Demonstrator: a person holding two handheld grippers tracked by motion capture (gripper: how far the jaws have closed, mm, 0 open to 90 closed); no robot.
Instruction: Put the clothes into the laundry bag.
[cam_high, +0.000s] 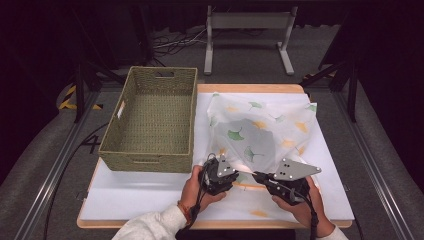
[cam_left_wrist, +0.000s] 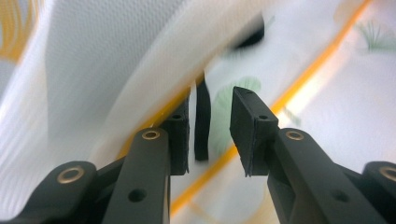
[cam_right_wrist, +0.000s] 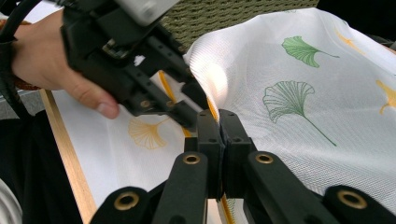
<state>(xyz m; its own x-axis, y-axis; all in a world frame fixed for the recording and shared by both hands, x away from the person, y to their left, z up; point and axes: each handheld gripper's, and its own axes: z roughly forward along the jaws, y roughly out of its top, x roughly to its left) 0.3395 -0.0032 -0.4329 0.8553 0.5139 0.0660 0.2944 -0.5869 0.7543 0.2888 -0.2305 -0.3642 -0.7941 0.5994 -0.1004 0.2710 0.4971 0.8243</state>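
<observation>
Right gripper (cam_right_wrist: 219, 135) pinches the orange-trimmed near edge of the leaf-print cloth (cam_high: 260, 130) on the table (cam_high: 150, 200) beside the basket (cam_high: 150, 120); left gripper (cam_left_wrist: 210, 135) gapes at the same hem, so likely close squarely on the trim before lifting.

We see a white cloth (cam_high: 280, 125) with green and yellow leaf shapes on it, like little fans. It has a yellow stripe along its edge. The basket (cam_high: 150, 120) is a dull green, woven all over. Our left gripper (cam_high: 239, 170) and right gripper (cam_high: 256, 176) are black, with small gold rings on the jaws and grey plates on top. The desk (cam_high: 250, 88) is light brown wood with a white top. Our sleeve (cam_high: 150, 227) is white.
</observation>
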